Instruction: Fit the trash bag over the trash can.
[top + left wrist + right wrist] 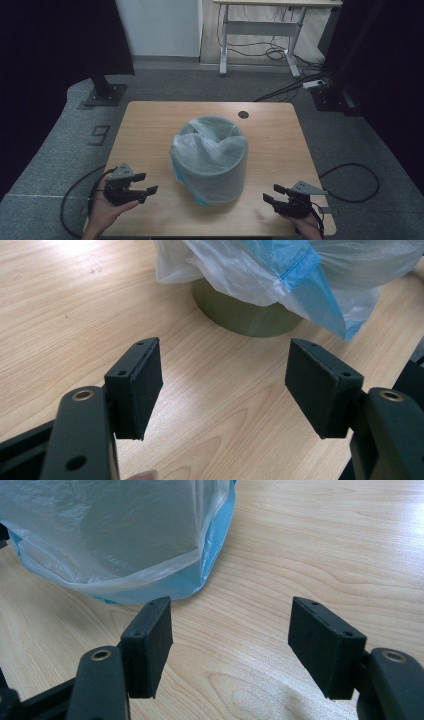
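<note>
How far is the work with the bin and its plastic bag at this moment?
Done: a plastic bag already sits in the bin, its edge draped over the outside. In hand: nothing; the left claw and right claw are both open and apart from the bag. Left: any tidying or removing of the bag has not begun.

Left gripper [225, 385] fingers [142, 385] apart; bagged bin [250, 315] ahead.

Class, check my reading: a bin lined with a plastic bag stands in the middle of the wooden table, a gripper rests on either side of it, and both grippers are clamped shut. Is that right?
Not quite. The bin with its plastic bag does stand mid-table, flanked by the left gripper and right gripper, but both are open: each gripper view shows its jaws wide apart with bare wood between.
</note>
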The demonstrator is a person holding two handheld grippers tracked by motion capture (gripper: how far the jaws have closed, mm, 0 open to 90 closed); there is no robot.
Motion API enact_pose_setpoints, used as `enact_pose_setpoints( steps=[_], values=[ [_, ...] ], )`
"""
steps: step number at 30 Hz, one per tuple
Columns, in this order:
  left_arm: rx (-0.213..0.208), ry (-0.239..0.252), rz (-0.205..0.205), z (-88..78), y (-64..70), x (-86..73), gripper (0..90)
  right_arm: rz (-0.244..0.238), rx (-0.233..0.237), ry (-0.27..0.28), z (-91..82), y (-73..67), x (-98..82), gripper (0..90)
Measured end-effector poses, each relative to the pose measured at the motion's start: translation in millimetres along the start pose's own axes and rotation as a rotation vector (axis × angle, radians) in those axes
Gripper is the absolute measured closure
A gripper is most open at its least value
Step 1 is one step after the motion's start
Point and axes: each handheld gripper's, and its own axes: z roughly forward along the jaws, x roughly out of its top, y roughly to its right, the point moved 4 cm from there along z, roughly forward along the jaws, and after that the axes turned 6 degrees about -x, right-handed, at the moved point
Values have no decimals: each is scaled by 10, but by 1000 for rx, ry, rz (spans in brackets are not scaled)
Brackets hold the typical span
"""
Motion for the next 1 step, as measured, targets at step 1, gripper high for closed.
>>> enact_pose_setpoints(
  steps=[1],
  values=[
    [-3, 0, -1, 2, -6, -1, 312, -1, 0, 1, 0, 0, 1, 334]
  ],
)
